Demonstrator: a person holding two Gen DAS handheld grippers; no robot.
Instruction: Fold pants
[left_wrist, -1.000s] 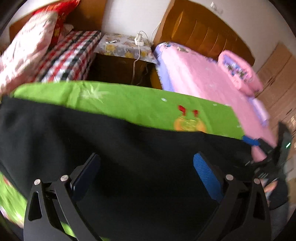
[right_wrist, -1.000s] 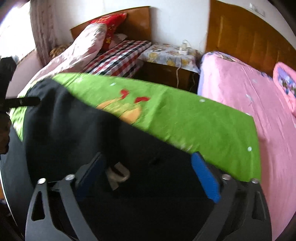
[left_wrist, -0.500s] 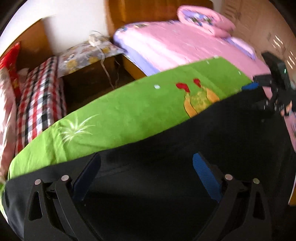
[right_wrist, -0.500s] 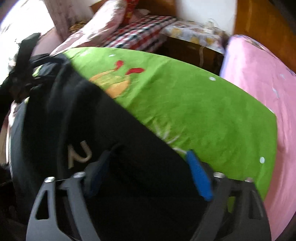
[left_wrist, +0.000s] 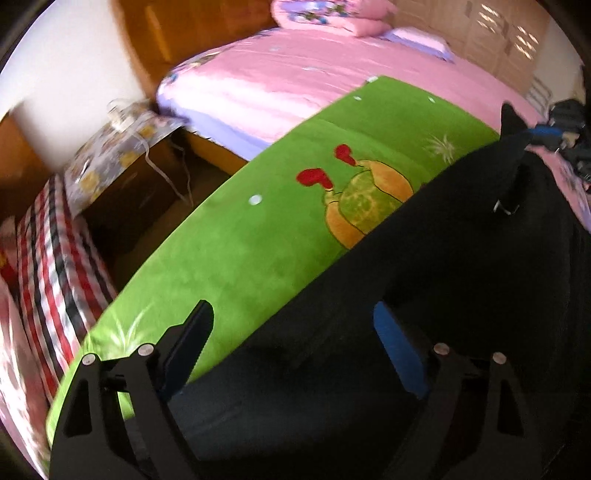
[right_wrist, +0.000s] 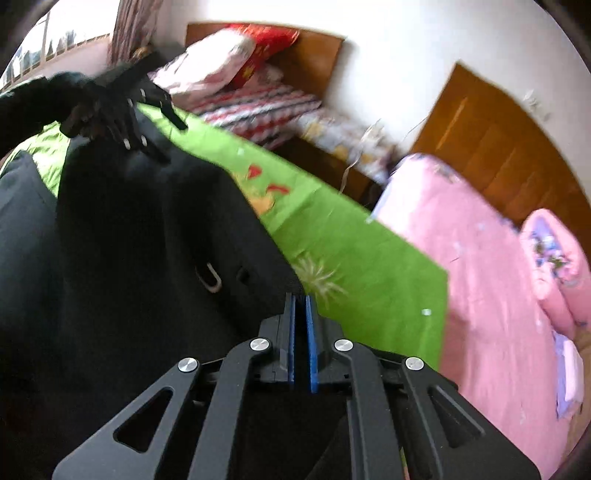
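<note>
Black pants (left_wrist: 424, 280) lie across a green blanket (left_wrist: 258, 236) with a cartoon print. In the left wrist view my left gripper (left_wrist: 291, 325) is open, its fingers spread over the near edge of the pants. The right gripper (left_wrist: 546, 131) shows at the far right, pinching a raised corner of the fabric. In the right wrist view my right gripper (right_wrist: 301, 301) is shut on the edge of the pants (right_wrist: 147, 240), and the left gripper (right_wrist: 122, 110) shows at the far end of them.
A pink bed (left_wrist: 314, 70) with a rolled pink quilt (right_wrist: 561, 266) lies beyond the blanket. A nightstand (left_wrist: 122, 147) with a cable stands between it and a plaid-covered bed (right_wrist: 255, 110) with pillows. Wooden headboards line the wall.
My right gripper has closed on the pants' edge; it was open before. Both views have swung, and the pants' right corner is now lifted. The left gripper stays open.
</note>
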